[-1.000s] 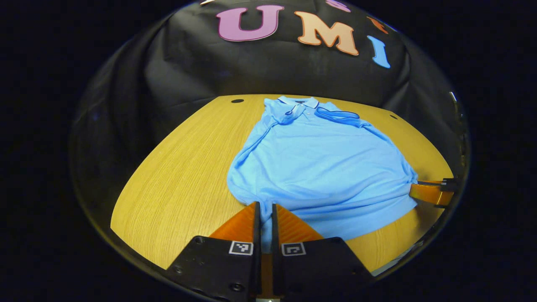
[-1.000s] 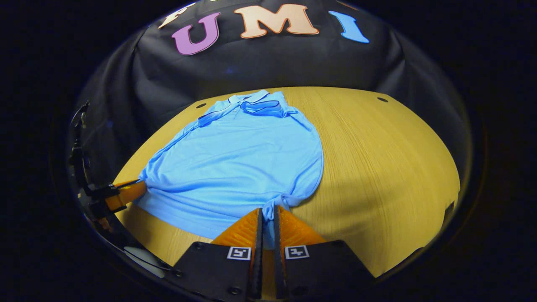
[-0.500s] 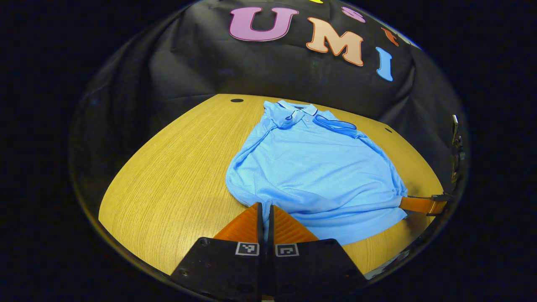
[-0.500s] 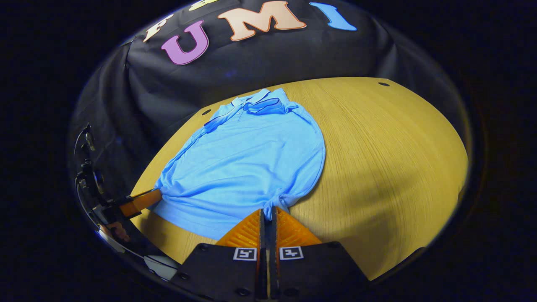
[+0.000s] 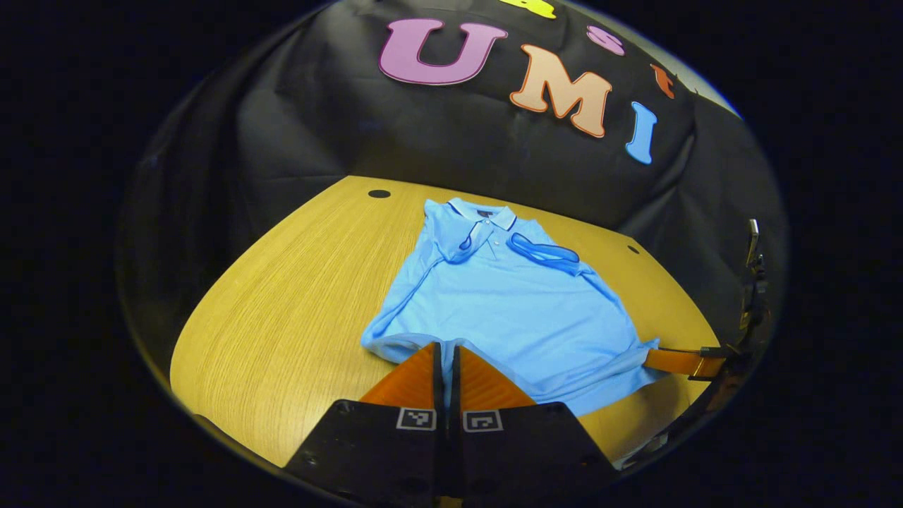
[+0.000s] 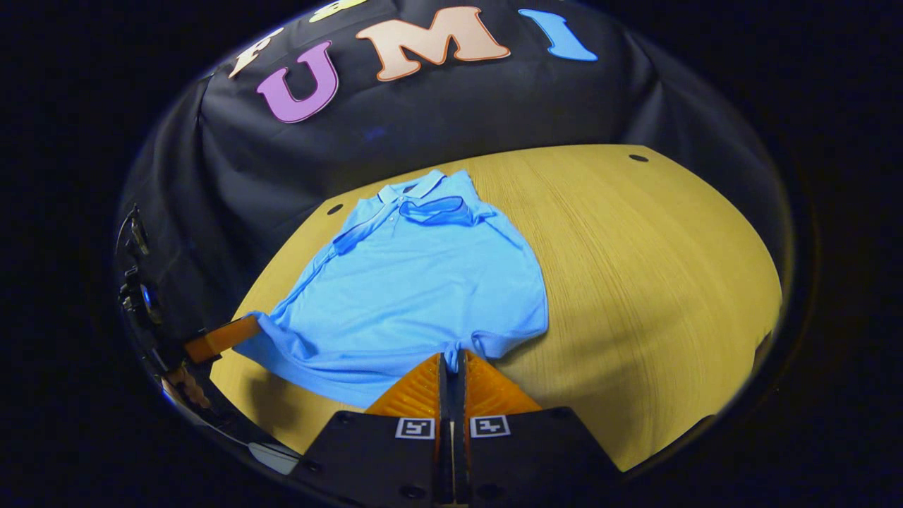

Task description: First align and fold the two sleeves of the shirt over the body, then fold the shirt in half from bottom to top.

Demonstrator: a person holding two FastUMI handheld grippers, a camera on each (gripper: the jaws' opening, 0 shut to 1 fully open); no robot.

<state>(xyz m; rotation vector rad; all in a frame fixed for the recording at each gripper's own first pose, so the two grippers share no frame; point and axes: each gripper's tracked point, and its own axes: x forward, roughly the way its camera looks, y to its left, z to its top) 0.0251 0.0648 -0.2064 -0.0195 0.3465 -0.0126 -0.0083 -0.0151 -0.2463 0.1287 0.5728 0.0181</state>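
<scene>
In the left gripper view, my left gripper point(image 5: 446, 347) has its fingers clenched on the near left corner of the hem of the light blue short-sleeved polo shirt point(image 5: 494, 310), which lies front up on the yellow wood-grain tabletop point(image 5: 282, 296), collar toward the booth's black cloth wall and both sleeves folded in over the chest. The pinched hem rises off the tabletop and curls between my fingers. At the right edge of this view my right gripper point(image 5: 652, 358) grips the other hem corner, the cloth pulled taut toward it. In the right gripper view, my right gripper point(image 6: 452, 355) is closed tight on its bunched corner of the shirt point(image 6: 423, 282), and the left gripper point(image 6: 243, 328) holds the far hem corner at the left, lifted above the tabletop point(image 6: 635, 268), with part of a hand behind it.
</scene>
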